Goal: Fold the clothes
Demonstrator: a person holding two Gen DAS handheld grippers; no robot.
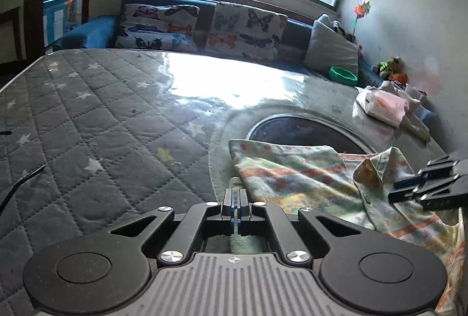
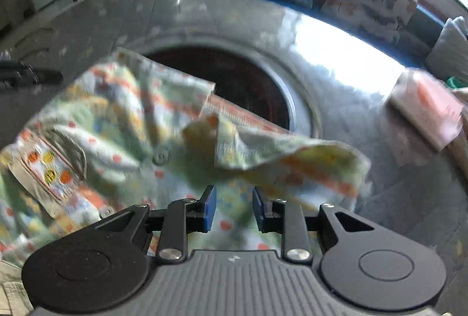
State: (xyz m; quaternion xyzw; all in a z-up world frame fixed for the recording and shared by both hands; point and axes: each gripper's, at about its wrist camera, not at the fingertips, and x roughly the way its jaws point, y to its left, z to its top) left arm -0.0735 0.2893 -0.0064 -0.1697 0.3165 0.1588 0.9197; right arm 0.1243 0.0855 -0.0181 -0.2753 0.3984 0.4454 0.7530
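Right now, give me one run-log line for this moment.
left gripper: shut, beside shirt edge | right gripper: open above shirt, not gripping | shirt: rumpled, unfolded on quilted table cover

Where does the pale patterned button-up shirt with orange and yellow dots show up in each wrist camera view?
Left wrist view: the pale patterned button-up shirt lies lower right, right of the shut left hand-held gripper.
Right wrist view: it fills the lower left and centre, blurred, beyond the open right hand-held gripper.
Shared landmark: the dark round opening in the grey quilted cover, just behind the shirt.
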